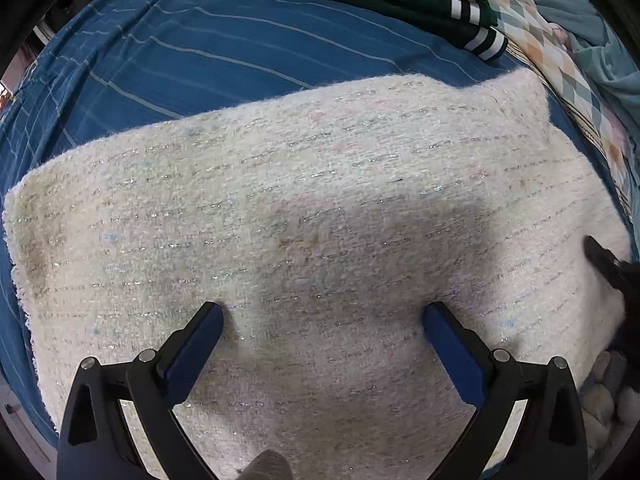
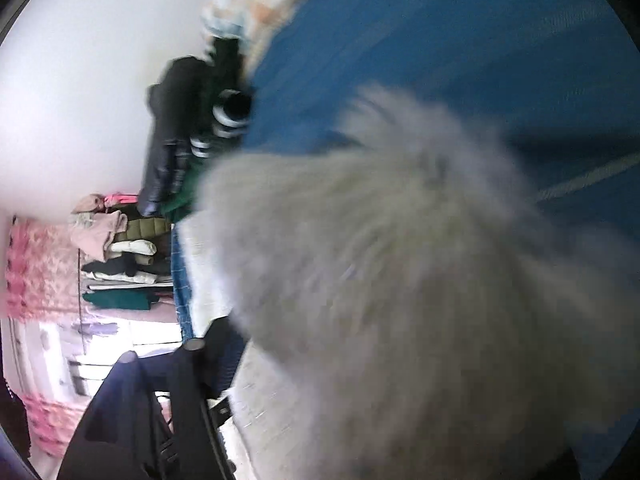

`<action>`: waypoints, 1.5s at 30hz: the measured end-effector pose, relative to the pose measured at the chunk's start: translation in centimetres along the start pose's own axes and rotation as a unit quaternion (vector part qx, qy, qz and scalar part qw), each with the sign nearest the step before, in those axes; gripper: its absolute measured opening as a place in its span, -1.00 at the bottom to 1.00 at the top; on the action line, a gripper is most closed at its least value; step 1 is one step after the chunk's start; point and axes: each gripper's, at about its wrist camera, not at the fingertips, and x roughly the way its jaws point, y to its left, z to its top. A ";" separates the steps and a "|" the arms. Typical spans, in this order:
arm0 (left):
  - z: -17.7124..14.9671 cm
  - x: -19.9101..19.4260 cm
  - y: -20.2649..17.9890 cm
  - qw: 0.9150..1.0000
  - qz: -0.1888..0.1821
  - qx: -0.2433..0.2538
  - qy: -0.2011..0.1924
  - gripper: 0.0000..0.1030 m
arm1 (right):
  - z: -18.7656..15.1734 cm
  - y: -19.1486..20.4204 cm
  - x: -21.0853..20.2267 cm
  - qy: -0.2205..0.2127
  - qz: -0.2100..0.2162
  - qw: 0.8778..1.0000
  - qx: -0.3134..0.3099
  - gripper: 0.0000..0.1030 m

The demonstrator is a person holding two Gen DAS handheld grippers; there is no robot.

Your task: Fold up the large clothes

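Observation:
A cream fuzzy knit garment with faint silver threads lies folded flat on the blue striped bedsheet. My left gripper is open just above it, fingers spread wide and empty. My right gripper shows as a dark shape at the garment's right edge. In the blurred right wrist view the cream fabric bulges close over the lens and hides the fingertips; only one dark finger shows at the lower left. Whether the right gripper grips the fabric cannot be told.
A dark green garment with white stripes lies at the far edge of the bed. A patterned quilt lies at the right. A stack of folded clothes and a white wall show in the right wrist view.

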 end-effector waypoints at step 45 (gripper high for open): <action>-17.8 -20.2 28.8 0.941 0.108 -0.314 -0.071 1.00 | -32.0 32.5 15.7 0.317 -0.085 0.820 -0.469 0.64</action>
